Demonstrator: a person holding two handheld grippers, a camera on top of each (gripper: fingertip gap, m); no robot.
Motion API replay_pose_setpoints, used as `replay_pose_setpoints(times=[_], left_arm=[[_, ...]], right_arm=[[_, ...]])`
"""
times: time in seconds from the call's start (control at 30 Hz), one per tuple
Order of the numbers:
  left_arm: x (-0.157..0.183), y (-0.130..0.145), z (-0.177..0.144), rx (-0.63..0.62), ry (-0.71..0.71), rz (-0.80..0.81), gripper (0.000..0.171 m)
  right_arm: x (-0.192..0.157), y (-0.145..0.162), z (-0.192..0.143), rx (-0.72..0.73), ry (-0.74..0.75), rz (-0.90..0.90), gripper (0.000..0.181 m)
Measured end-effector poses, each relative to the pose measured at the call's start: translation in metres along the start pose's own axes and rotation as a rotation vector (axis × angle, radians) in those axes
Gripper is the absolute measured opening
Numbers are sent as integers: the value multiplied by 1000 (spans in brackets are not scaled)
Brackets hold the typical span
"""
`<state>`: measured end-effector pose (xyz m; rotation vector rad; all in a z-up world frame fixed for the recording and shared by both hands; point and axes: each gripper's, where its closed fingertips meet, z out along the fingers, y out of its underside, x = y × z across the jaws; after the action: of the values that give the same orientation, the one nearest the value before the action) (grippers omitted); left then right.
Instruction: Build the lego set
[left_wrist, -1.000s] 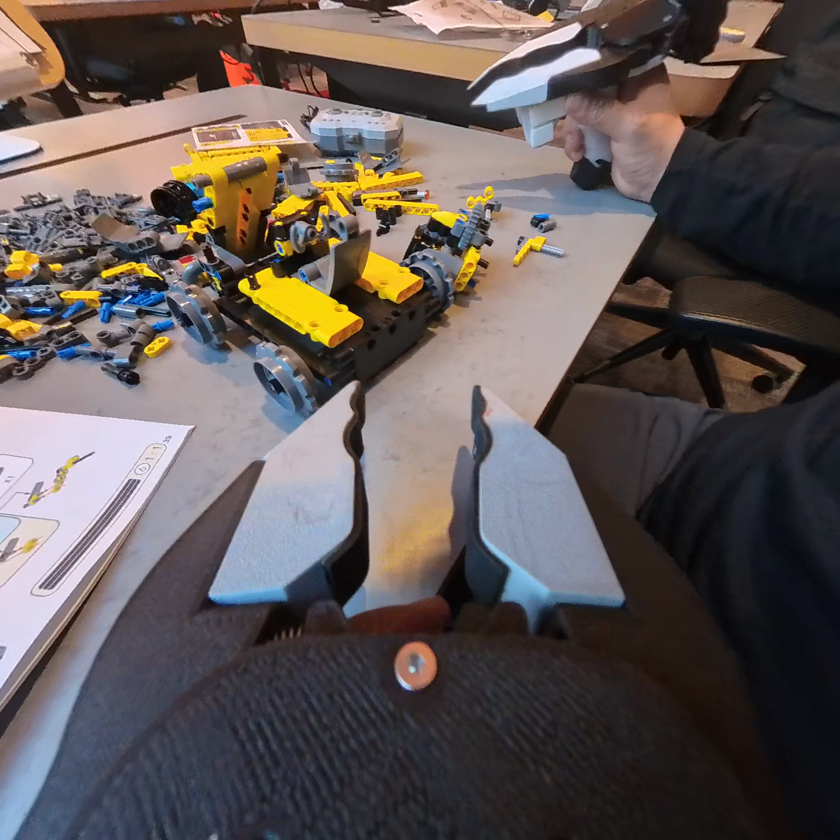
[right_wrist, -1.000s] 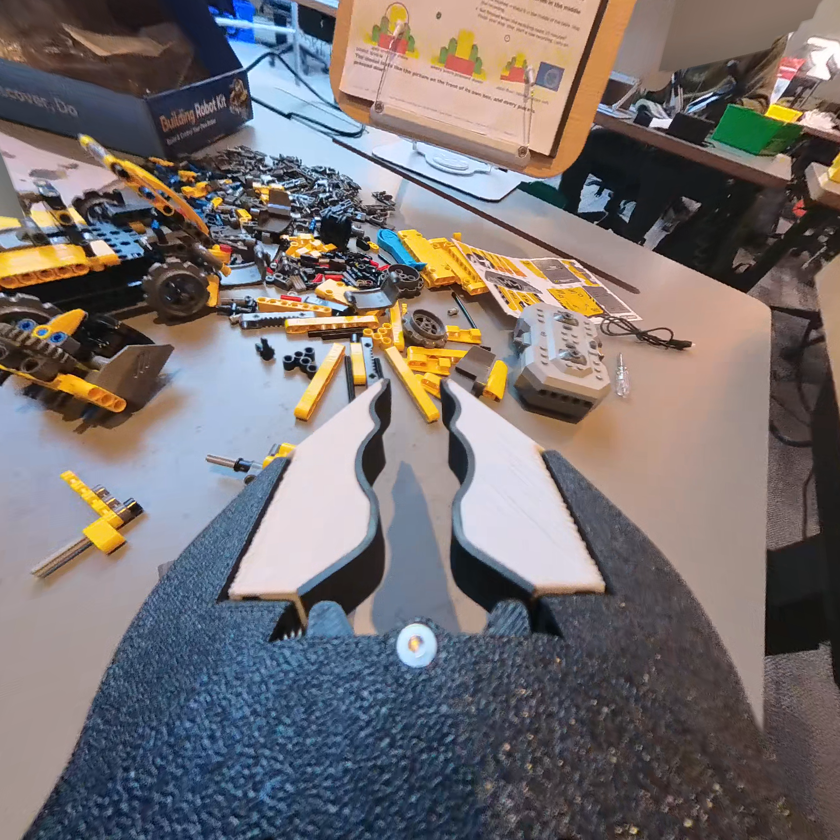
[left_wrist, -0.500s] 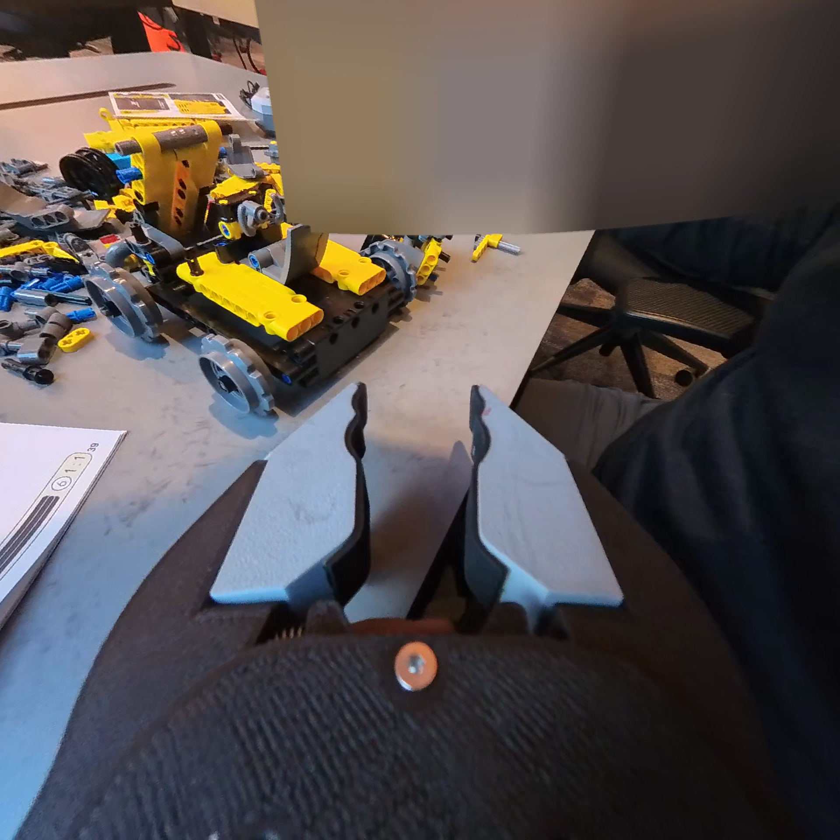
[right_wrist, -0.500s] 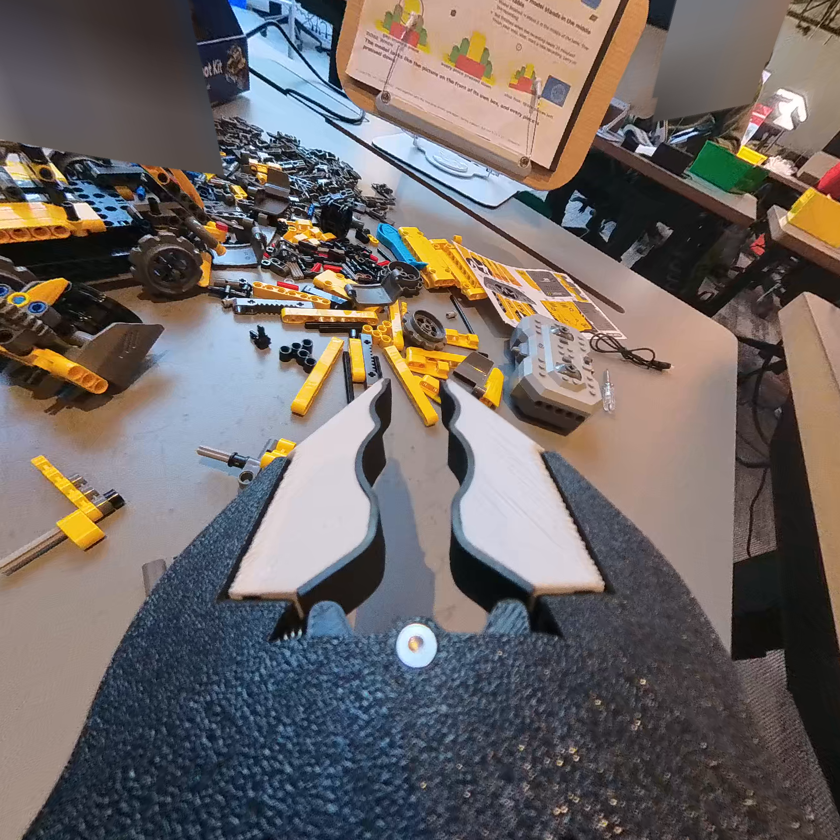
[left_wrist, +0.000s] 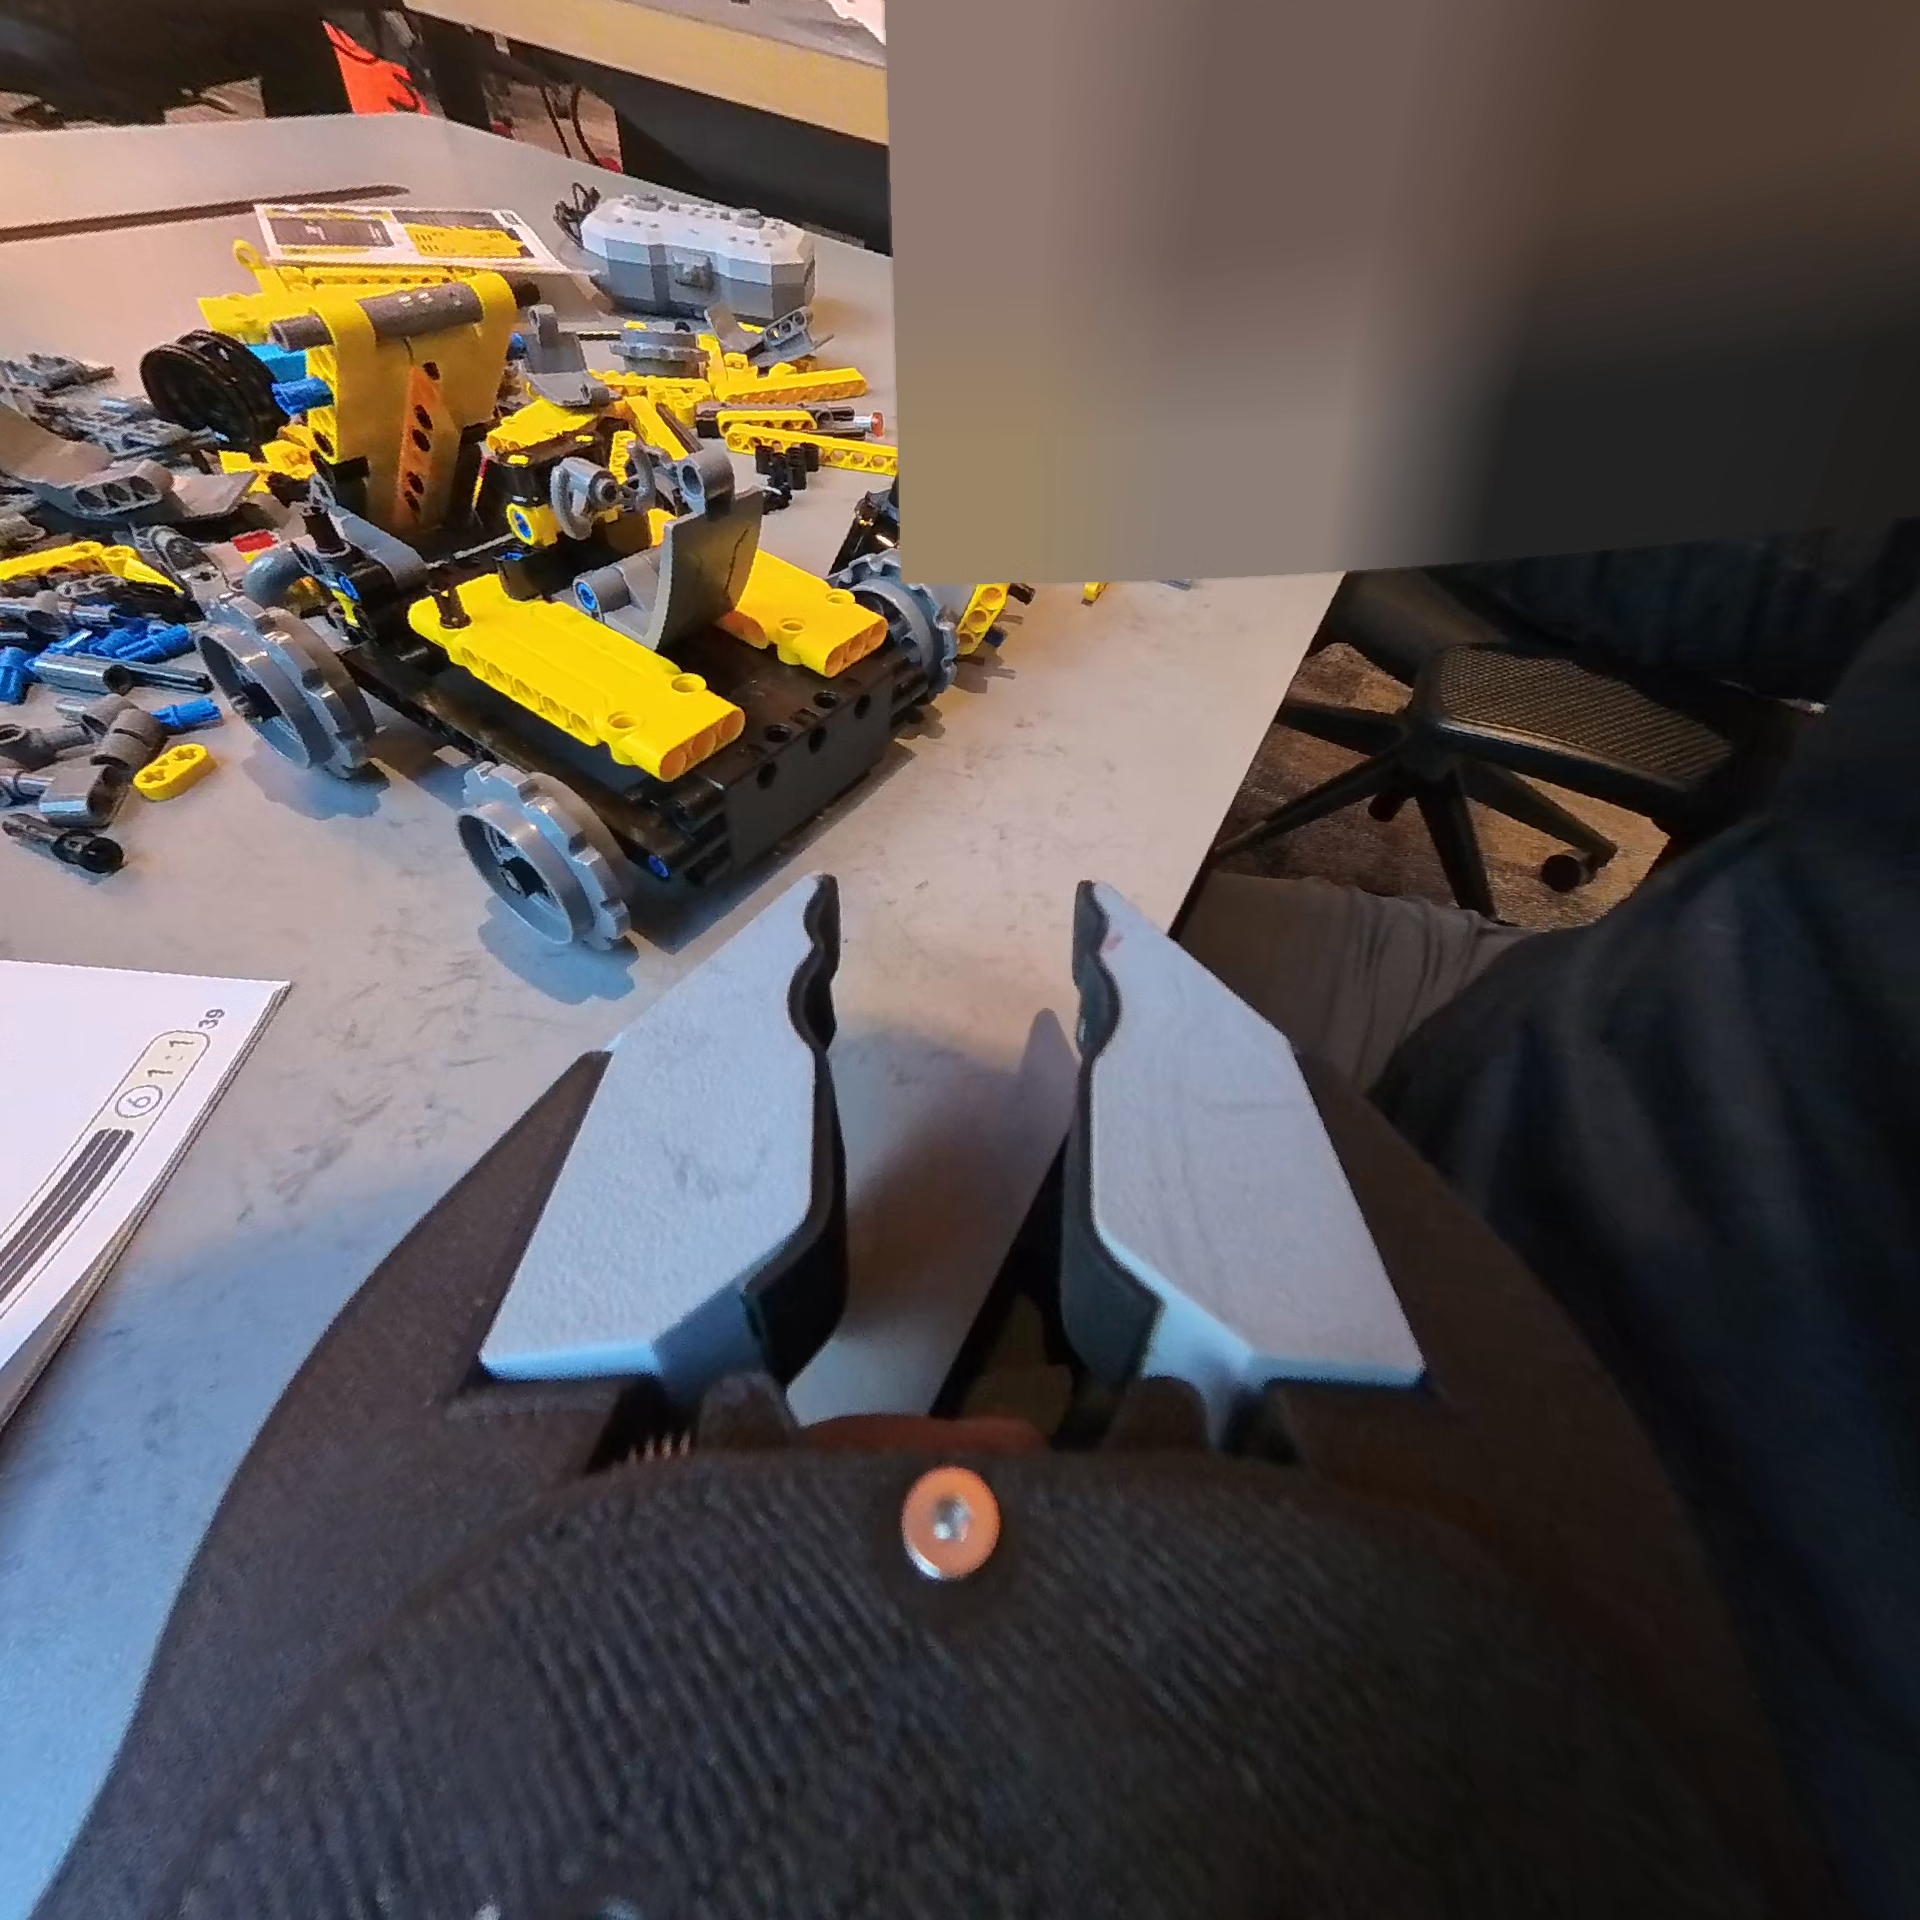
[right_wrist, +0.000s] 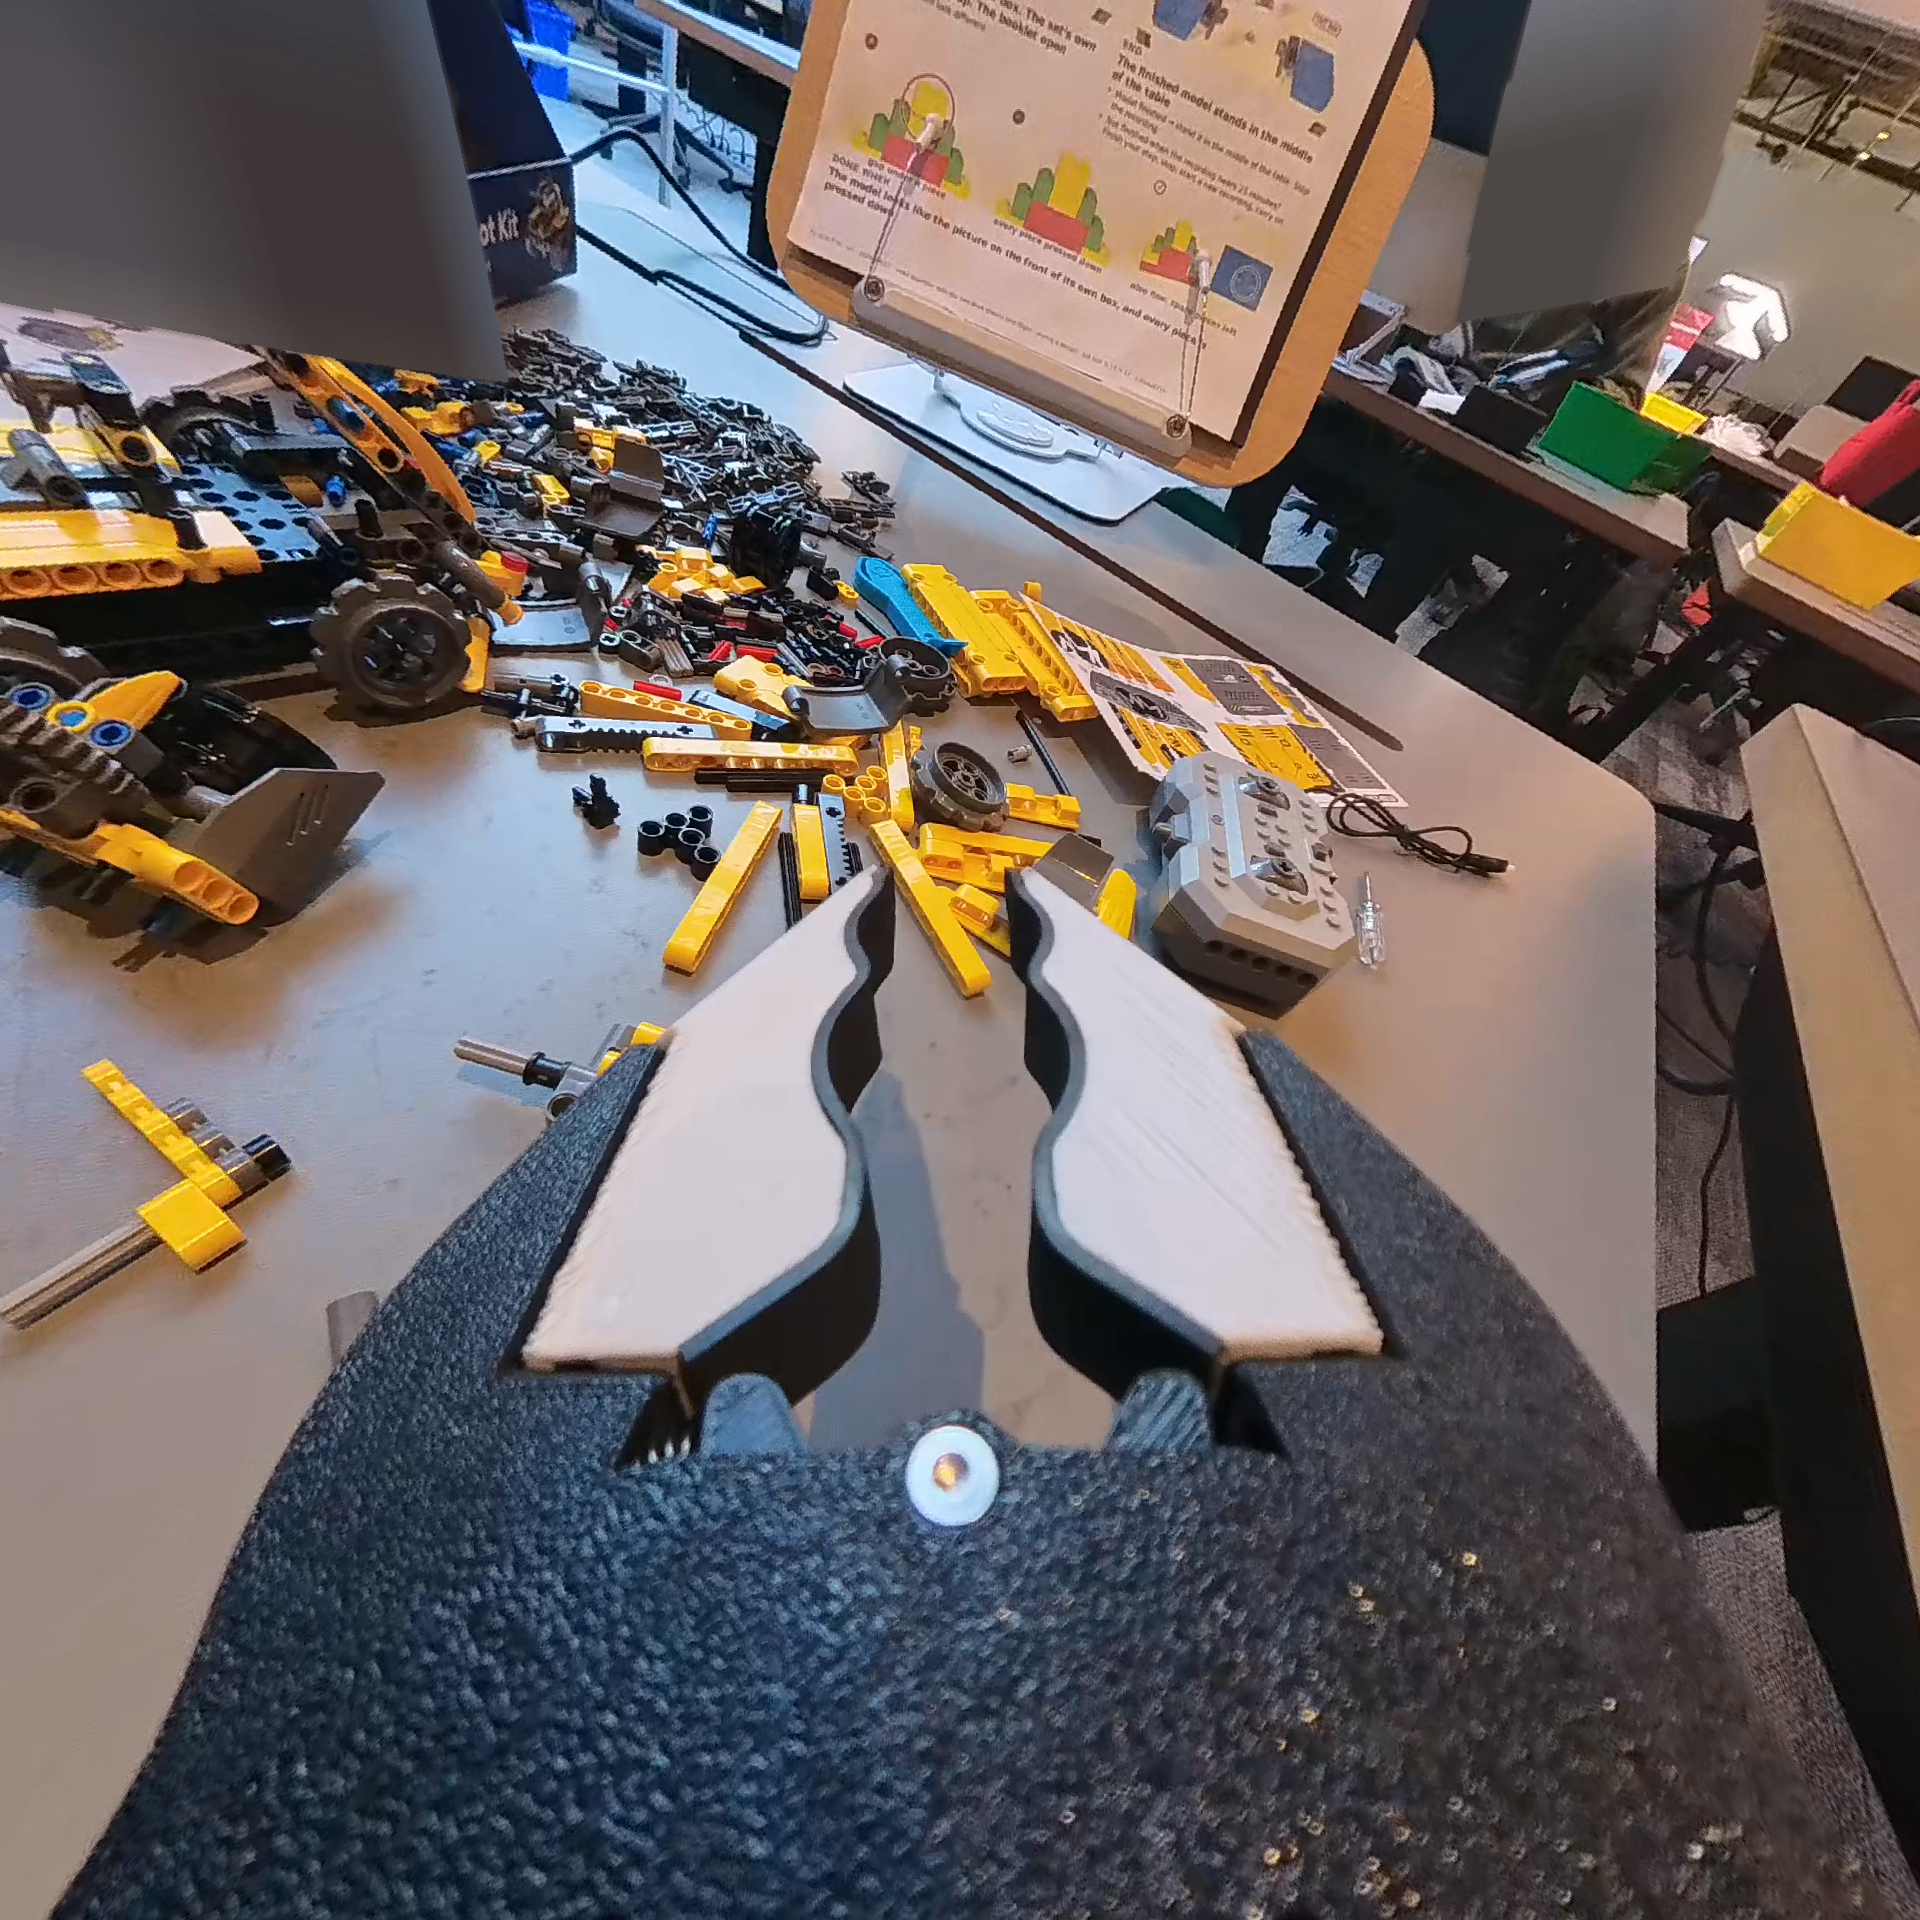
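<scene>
The left gripper (left_wrist: 948, 906) holds nothing, its jaws parted over bare tabletop (left_wrist: 343, 1122) close to the near edge. Just beyond its tips stands a partly built yellow and black vehicle model (left_wrist: 582, 665), apart from the fingers, with grey toothed wheels (left_wrist: 540, 862) fitted along the side facing the gripper. An open instruction booklet (left_wrist: 94, 1122) lies at the near left edge, and small blue and grey connectors (left_wrist: 94, 717) are scattered left of the model.

The right gripper (right_wrist: 951, 891) is likewise empty, with a narrow gap between its jaws, above a fan of loose yellow beams (right_wrist: 925, 894). A grey battery box (right_wrist: 1242, 883) sits just right of the fingertips, a sticker sheet (right_wrist: 1226, 707) behind it toward the far right corner. A small yellow and grey axle piece (right_wrist: 177, 1184) lies alone near the left edge of this view.

The build looks well short of finished: the chassis, wheels and upper frame are together, while a large heap of dark small parts (right_wrist: 675, 468) farther back lies unused. A second sub-assembly with a grey blade (right_wrist: 281, 821) seems detached from the main model, though the view crops it.
</scene>
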<state>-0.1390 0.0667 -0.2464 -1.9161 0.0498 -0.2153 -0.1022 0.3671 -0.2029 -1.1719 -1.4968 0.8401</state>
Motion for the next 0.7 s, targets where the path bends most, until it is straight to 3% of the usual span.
replay_pose_setpoints(times=[0.7], left_arm=[[-3, -13, -3, 49, -20, -43, 44]], right_arm=[[-2, -6, -3, 36, -12, -4, 21]])
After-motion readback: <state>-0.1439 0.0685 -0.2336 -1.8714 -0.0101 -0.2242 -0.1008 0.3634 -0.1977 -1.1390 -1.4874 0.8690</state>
